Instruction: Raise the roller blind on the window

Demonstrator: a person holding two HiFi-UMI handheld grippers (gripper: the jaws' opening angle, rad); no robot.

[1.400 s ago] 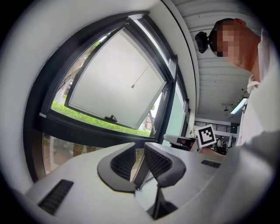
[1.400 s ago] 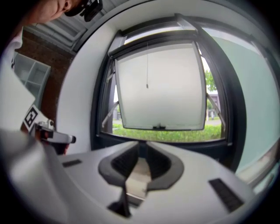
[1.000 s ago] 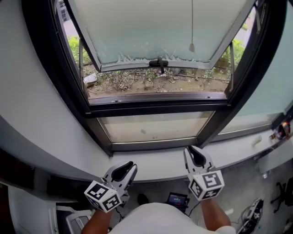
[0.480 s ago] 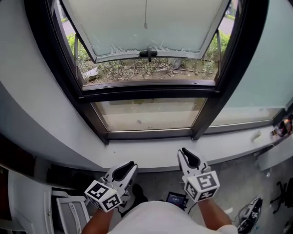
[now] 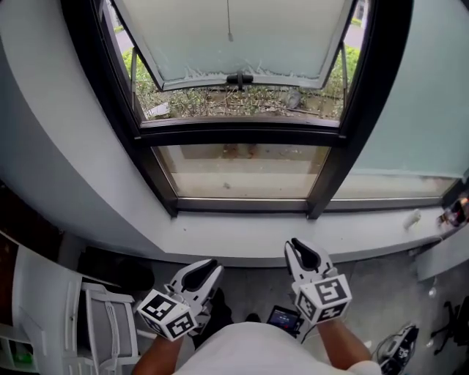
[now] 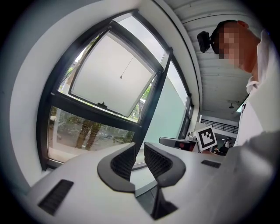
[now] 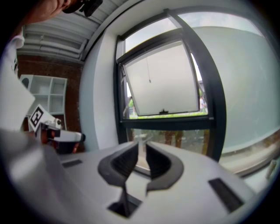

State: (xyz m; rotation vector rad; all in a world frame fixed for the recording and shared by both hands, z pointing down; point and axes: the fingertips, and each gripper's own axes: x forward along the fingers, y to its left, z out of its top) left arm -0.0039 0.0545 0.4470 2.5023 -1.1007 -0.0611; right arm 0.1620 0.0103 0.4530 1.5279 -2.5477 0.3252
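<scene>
cord [image 5: 229, 22] of the blind hung upright at 12 o'clock before the window [image 5: 242, 133], well beyond both grippers; the blind itself was out of view. left gripper [image 5: 207, 265] seemed nearer than right gripper [image 5: 299, 244]. both jaws stood slightly apart, empty.

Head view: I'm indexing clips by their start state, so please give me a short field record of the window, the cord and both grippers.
window sash: tilted open outward, plants visible beneath it
sash handle: dark, middle of the bottom edge
pull cord: hangs in front of the sash, untouched
left gripper: open, empty, on the near side of the sill
right gripper: open, empty, by the sill's front edge
task state: cord not yet reached
</scene>
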